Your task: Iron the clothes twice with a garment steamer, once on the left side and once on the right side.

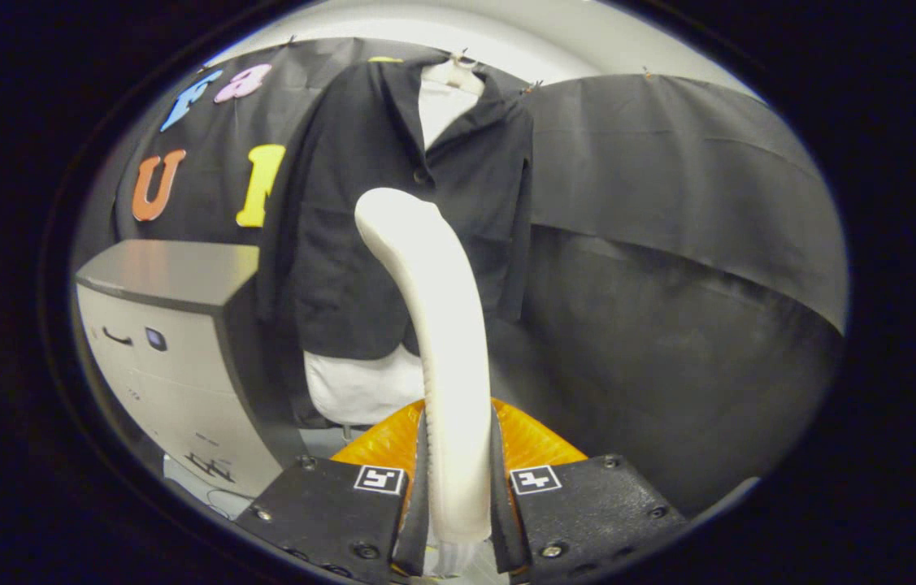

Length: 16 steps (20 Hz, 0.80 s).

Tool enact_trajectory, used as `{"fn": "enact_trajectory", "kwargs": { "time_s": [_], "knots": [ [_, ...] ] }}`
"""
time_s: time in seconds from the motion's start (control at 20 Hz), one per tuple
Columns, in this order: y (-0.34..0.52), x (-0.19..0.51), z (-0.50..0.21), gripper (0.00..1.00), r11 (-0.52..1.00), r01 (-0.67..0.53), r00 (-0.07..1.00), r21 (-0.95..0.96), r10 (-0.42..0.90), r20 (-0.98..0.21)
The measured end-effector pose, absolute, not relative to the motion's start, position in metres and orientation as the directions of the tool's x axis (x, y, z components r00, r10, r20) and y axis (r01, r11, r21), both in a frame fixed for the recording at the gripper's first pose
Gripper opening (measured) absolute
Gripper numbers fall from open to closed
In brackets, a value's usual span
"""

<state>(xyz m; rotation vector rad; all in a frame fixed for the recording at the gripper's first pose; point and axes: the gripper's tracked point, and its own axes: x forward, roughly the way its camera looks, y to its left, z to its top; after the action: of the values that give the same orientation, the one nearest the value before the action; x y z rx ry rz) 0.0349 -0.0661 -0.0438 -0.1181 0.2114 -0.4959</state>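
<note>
Gripper [458,496]: its two fingers are closed narrow on the handle of the steamer, one pressing each side; no gap shows between pads and handle.
Held tool: a cream-white, curved plastic garment steamer [433,325] rises from between the fingers toward 12 o'clock and bends slightly to 11 o'clock at its rounded top end.
Steamer base: an orange, ribbed translucent part [535,443] sits just behind the fingers, spreading to both sides of the handle.
Garment: a black cloth jacket [344,219] hangs on a pale hanger [458,73] beyond the steamer, at 12 o'clock from the fingers; collar open, front facing the gripper.
Under-layer: a white shirt [348,386] shows at the collar and below the jacket hem.
Steamer to garment: the steamer's top end overlaps the jacket's front in the view; contact cannot be judged.
Side furniture: a grey-topped, pale cabinet [173,325] stands at 10 o'clock from the fingers, beside the jacket's sleeve.
Backdrop: black cloth wall [669,203] at 2 o'clock.
</note>
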Motion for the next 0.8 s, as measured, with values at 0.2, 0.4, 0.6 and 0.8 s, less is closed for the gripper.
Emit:
{"fn": "enact_trajectory", "kwargs": {
  "time_s": [0.2, 0.4, 0.6, 0.8],
  "knots": [
    [-0.025, -0.010, 0.009, 0.34, 0.897, 0.425, 0.891, -0.124, -0.439, -0.115],
    [0.005, -0.035, 0.043, 0.34, 0.922, 0.369, 0.923, -0.119, -0.379, -0.073],
    [0.030, -0.063, 0.065, 0.34, 0.940, 0.320, 0.944, -0.115, -0.327, -0.045],
    [0.045, -0.074, 0.069, 0.34, 0.969, 0.222, 0.973, -0.106, -0.227, -0.039]
  ]
}}
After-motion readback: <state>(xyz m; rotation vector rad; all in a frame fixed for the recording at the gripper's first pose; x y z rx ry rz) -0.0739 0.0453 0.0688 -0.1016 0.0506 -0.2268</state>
